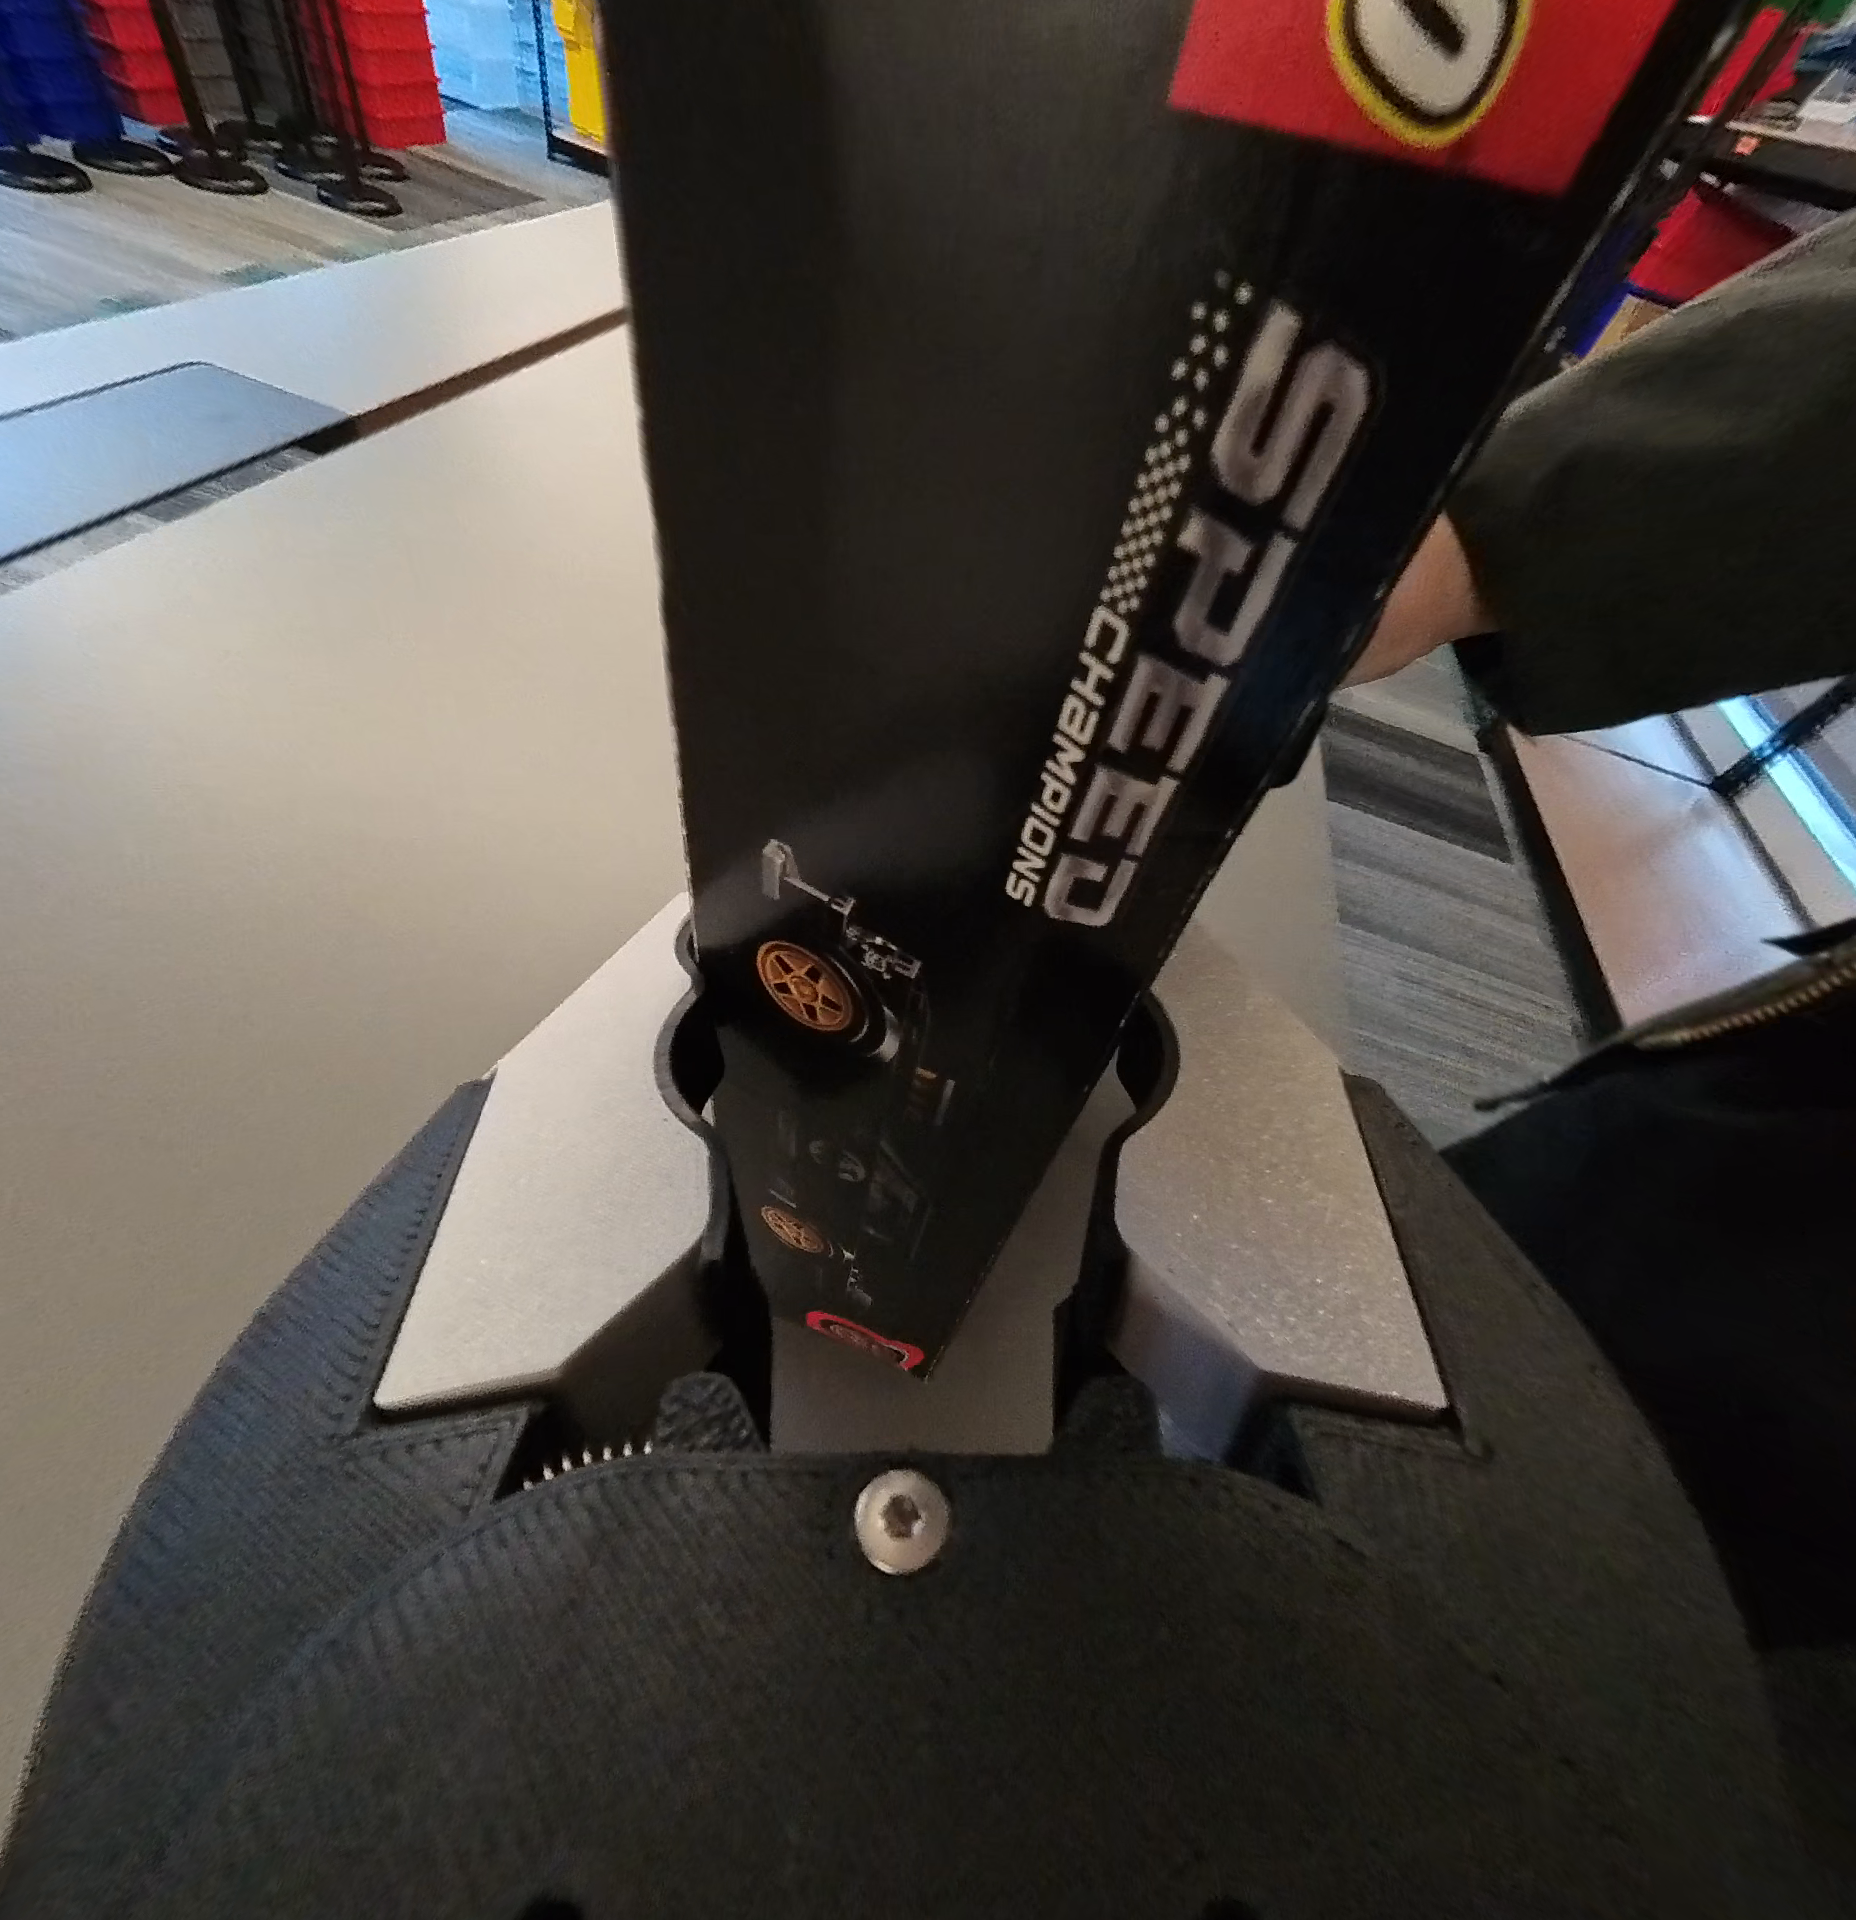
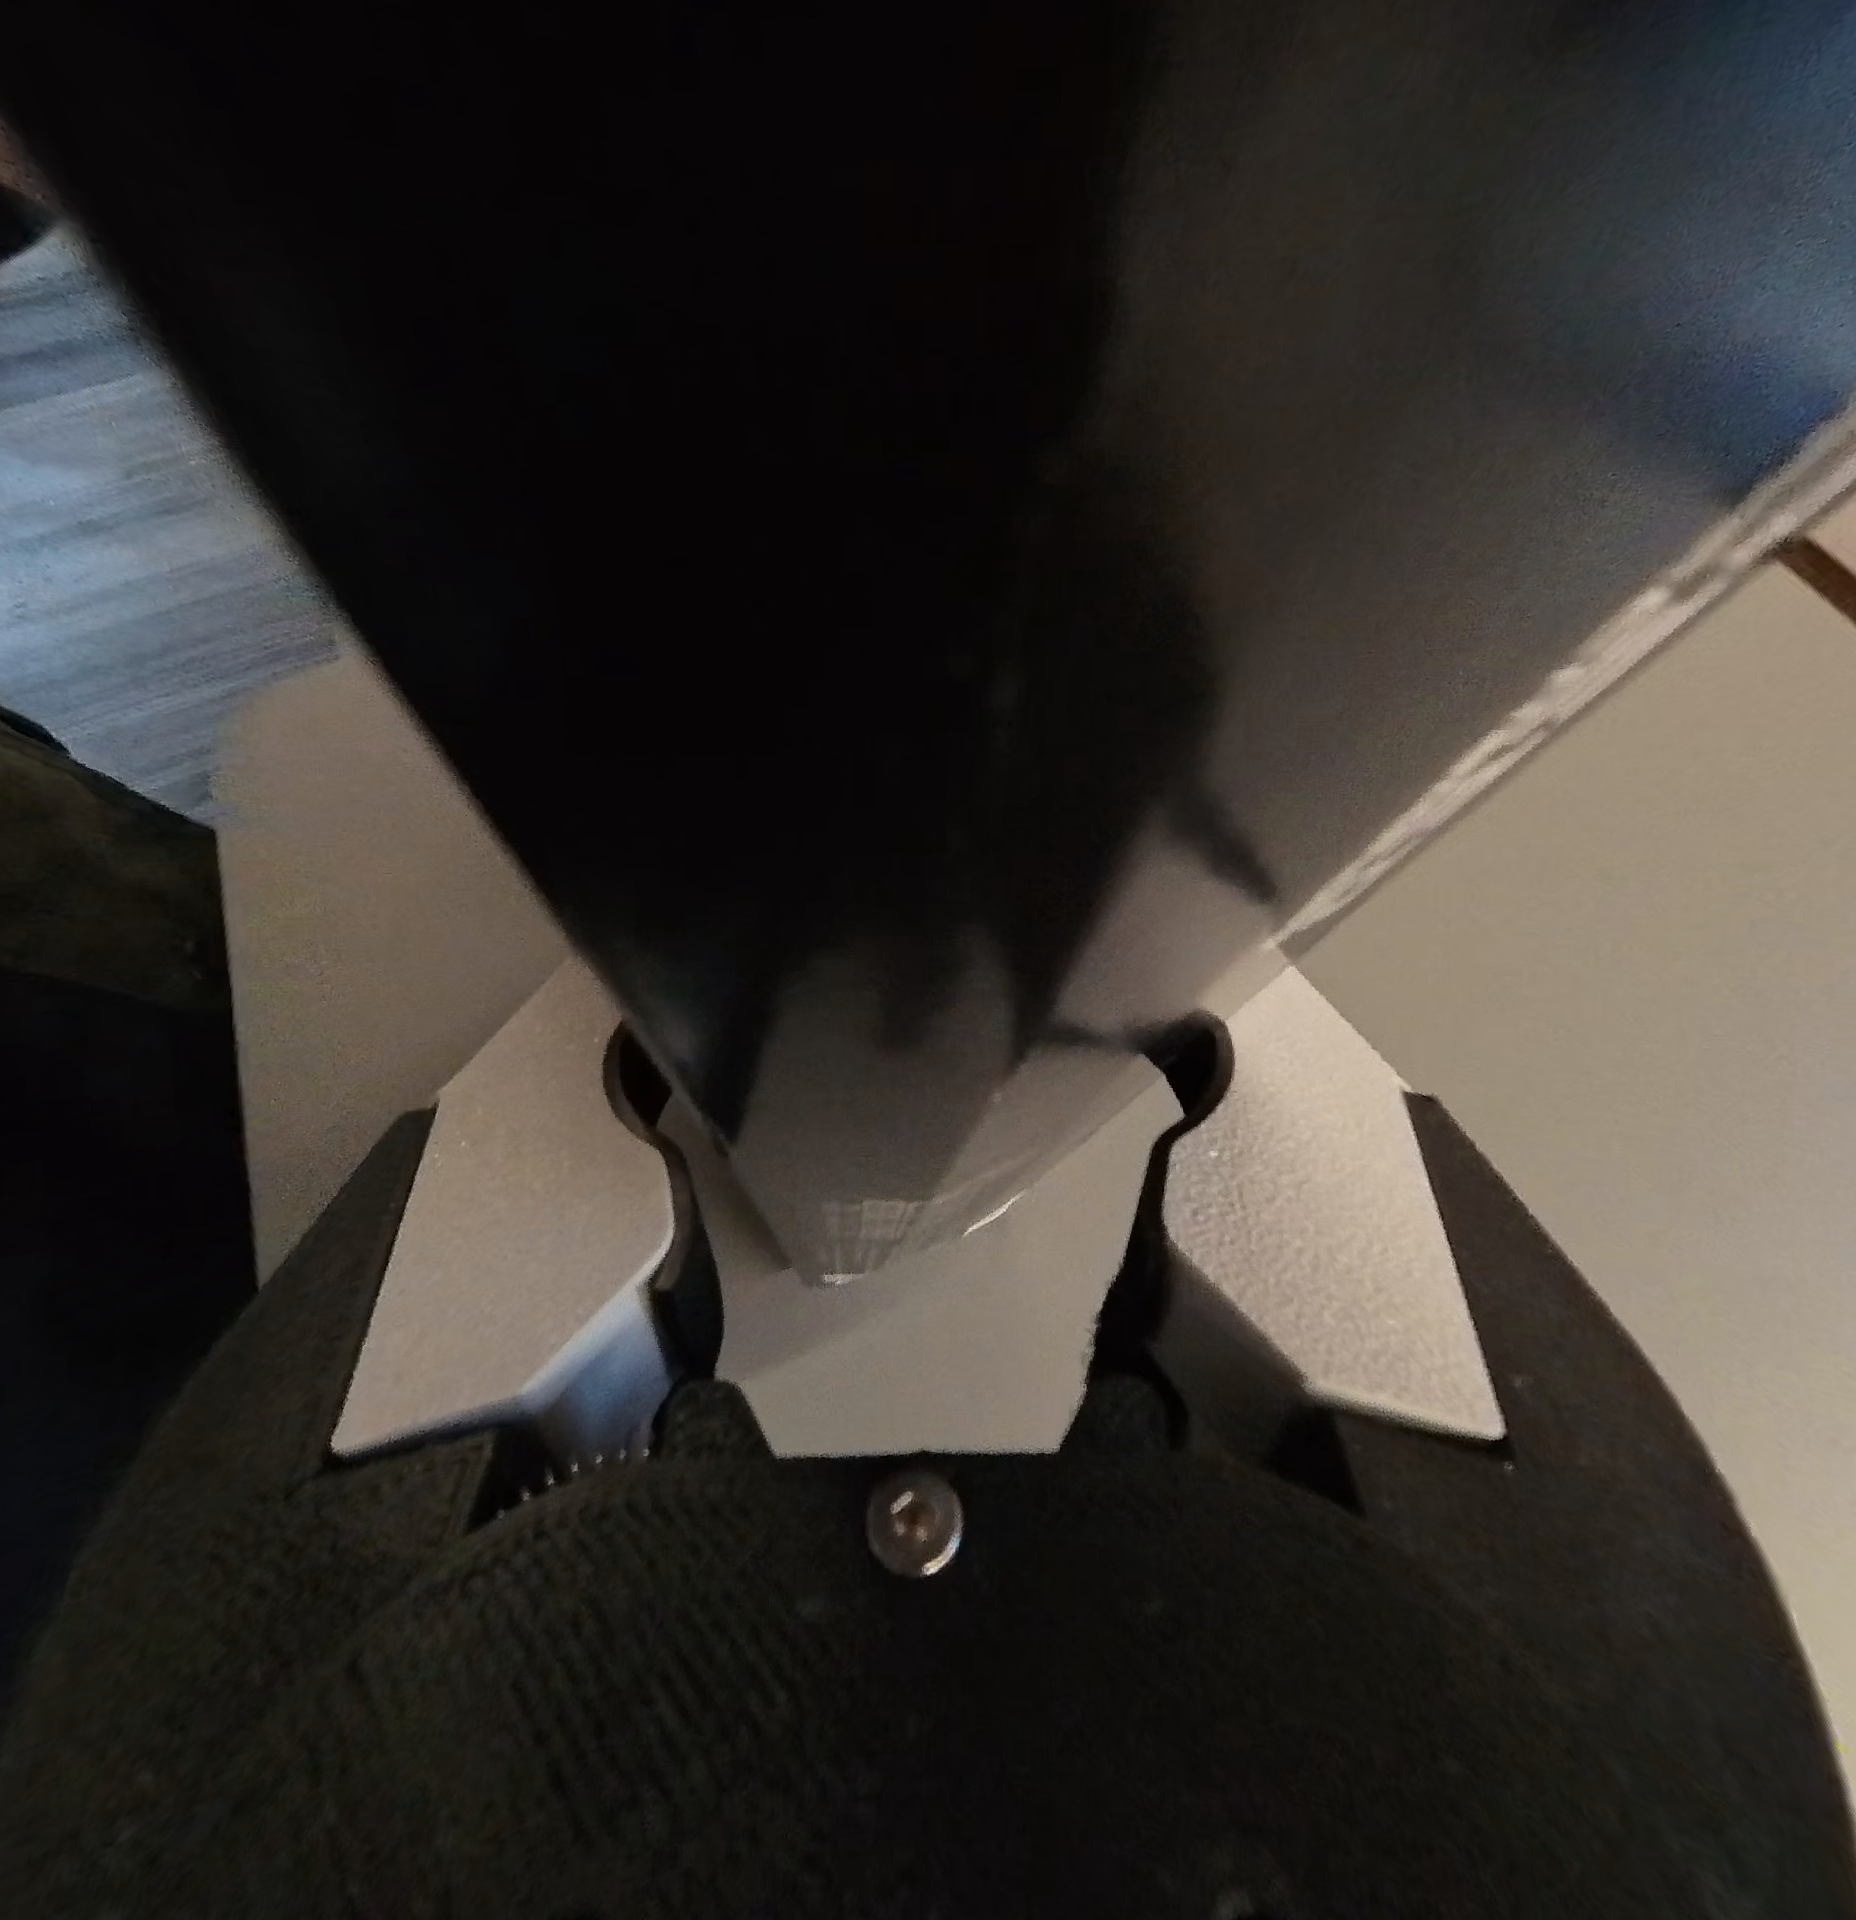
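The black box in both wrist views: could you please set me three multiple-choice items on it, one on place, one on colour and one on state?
1. Where is the black box in the left wrist view?
A. Flat on the table
B. Between the fingers of the left gripper
C. On the floor by the stacked bins

2. What colour are the wheels pictured low on the box?
A. Gold
B. Blue
C. White

3. How does the right gripper stand in its own view?
A. Wide open with nothing in it
B. Shut on a dark box
C. Shut on a cloth

Answers:
1 B, the box rises from between the two fingers, above the pale table.
2 A, two gold spoked wheels show near its lower end.
3 B, both fingers press a dark box corner.
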